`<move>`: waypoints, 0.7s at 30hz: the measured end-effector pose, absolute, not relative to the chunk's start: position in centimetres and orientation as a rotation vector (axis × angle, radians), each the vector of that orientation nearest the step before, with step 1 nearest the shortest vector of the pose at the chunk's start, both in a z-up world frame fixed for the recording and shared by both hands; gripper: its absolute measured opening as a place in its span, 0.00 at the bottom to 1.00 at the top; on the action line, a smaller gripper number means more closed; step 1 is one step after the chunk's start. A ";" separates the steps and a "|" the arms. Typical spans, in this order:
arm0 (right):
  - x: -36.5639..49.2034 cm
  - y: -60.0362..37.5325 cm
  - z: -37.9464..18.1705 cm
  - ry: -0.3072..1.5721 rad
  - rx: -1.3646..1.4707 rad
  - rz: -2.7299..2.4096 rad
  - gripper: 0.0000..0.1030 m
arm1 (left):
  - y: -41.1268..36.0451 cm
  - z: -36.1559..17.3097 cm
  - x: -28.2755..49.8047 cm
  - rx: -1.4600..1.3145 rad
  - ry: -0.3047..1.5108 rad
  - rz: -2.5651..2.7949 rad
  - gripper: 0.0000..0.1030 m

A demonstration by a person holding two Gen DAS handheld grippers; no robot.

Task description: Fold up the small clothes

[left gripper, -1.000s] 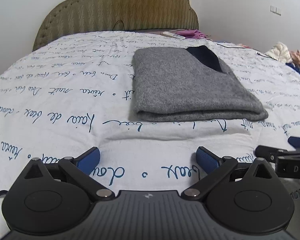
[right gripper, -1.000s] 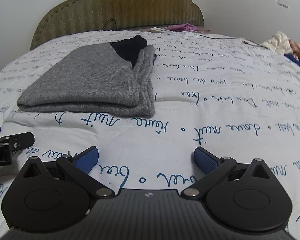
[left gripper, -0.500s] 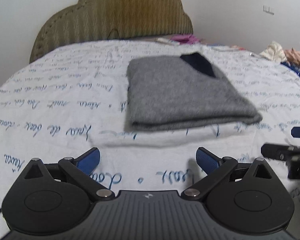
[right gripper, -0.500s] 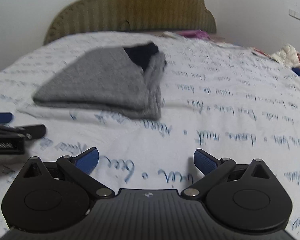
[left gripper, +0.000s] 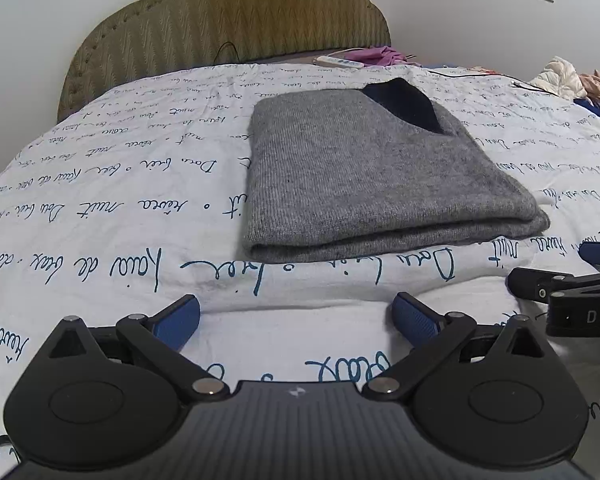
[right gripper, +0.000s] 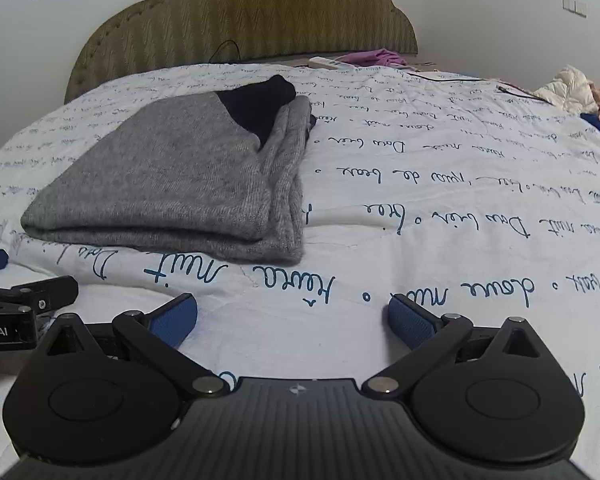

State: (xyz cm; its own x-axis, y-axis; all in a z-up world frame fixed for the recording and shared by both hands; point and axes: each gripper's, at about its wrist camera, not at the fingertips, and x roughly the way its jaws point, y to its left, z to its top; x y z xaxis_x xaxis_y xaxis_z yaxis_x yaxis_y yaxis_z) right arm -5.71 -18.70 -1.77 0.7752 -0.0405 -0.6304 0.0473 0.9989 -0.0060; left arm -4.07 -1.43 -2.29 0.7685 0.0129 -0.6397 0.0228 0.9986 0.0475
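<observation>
A: Left gripper (left gripper: 296,316) spread wide, nothing between its blue pads; low over the bed (left gripper: 100,208). Right gripper (right gripper: 292,314) likewise spread and empty, beside it on the right.

B: Garment?

A: Grey sweater (left gripper: 364,172), folded into a rectangle, dark collar (left gripper: 404,104) at the far end. Lies flat on the bed just beyond both grippers.

B: Handling?

A: Soft knit, probably light and limp; layers may slide apart. I'd pinch all layers at the thick near fold, one gripper toward each corner.
</observation>
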 end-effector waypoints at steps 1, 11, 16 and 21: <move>-5.7 -18.7 -1.8 0.683 0.010 -0.049 1.00 | -1.5 -2.3 -4.1 0.053 0.695 -0.006 1.00; -5.6 -18.9 -1.7 0.683 0.017 -0.047 1.00 | -1.4 -2.3 -4.1 0.045 0.699 -0.010 1.00; -5.5 -18.9 -1.7 0.684 0.018 -0.053 1.00 | -1.4 -2.3 -4.1 0.045 0.700 -0.009 1.00; -5.3 -18.8 -1.7 0.684 0.020 -0.064 0.99 | -1.3 -2.3 -4.0 0.045 0.699 -0.009 1.00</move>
